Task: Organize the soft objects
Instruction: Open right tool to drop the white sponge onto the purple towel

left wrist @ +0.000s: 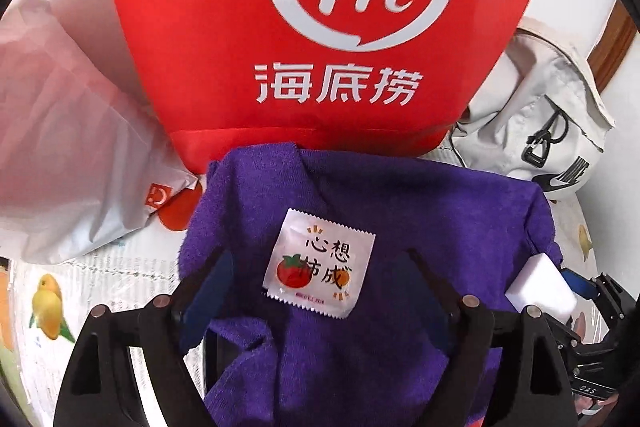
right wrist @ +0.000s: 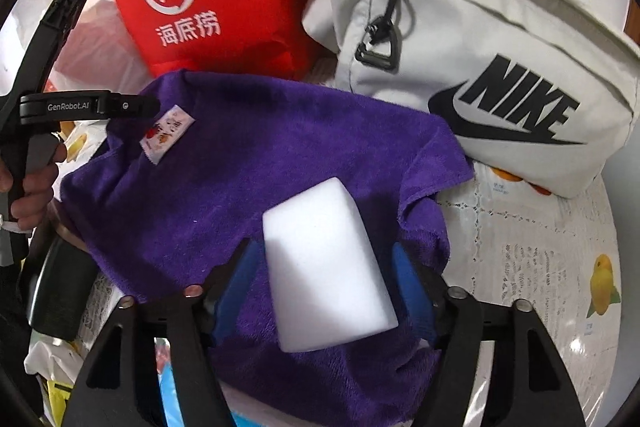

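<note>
A purple towel (left wrist: 360,267) lies rumpled on a fruit-print tablecloth (right wrist: 560,267), and everything else is best placed from it. On the towel's middle lies a small white sachet (left wrist: 320,267) printed with a tomato, and on the towel's right part lies a white sponge (right wrist: 328,267), a plain block, flat on the cloth. The left gripper (left wrist: 320,291) stands over the towel with its jaws spread wide; the sachet lies between the two fingers, clear of both, the blue pad of the left finger (left wrist: 216,287) well to its side. The right gripper (right wrist: 326,291) also has its jaws spread; the sponge lies between its blue pads (right wrist: 408,287), very close to the left one, and whether that pad touches it cannot be told; a gap shows on the right. Neither gripper pinches anything. Beyond the towel's far edge stands a red bag (left wrist: 320,27) with a white logo, its base touching the towel. To the towel's far right lies a white backpack (right wrist: 480,67). To the towel's left lies a pale plastic bag (left wrist: 72,147). In the right wrist view a hand (right wrist: 32,187) holds the left gripper's handle beside the towel's left edge.
</note>
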`<state>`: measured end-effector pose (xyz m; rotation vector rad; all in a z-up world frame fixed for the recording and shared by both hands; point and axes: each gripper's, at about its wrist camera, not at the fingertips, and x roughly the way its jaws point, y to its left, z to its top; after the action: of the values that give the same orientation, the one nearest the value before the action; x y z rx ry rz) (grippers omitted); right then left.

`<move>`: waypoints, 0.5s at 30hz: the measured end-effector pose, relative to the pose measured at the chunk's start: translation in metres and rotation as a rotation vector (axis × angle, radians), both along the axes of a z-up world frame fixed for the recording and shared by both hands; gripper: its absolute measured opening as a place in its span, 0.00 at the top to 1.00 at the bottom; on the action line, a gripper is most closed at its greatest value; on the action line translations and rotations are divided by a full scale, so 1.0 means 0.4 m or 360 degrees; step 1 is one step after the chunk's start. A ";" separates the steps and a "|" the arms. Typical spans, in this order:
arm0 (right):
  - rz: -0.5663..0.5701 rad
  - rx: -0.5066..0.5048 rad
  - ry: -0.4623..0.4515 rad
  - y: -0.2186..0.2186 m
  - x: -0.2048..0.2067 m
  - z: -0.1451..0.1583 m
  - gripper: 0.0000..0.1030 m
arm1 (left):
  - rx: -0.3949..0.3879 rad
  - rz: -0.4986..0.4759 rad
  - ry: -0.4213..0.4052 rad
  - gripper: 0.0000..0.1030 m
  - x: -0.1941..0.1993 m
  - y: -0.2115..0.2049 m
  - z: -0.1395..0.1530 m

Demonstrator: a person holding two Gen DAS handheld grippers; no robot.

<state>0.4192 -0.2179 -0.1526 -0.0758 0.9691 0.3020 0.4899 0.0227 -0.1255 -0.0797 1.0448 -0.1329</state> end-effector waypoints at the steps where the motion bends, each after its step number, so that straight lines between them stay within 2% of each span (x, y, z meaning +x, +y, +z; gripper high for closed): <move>1: -0.0001 0.0008 -0.0009 0.000 -0.007 0.009 0.30 | 0.0000 0.0006 -0.0007 0.18 -0.006 0.003 0.007; 6: -0.0041 0.0072 -0.0065 -0.013 -0.064 0.065 0.30 | 0.0001 0.0019 -0.0088 0.18 -0.079 0.018 0.054; 10: -0.0091 0.0116 -0.0111 -0.033 -0.134 0.106 0.30 | -0.0062 -0.0071 -0.0255 0.18 -0.192 0.035 0.111; 15: -0.0120 0.0129 -0.0161 -0.038 -0.231 0.139 0.30 | -0.0066 -0.0029 -0.0212 0.18 -0.315 0.050 0.147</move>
<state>0.3268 -0.2333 -0.0969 0.0193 0.8562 0.2651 0.3640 0.0425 -0.0667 -0.0976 0.9099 -0.1744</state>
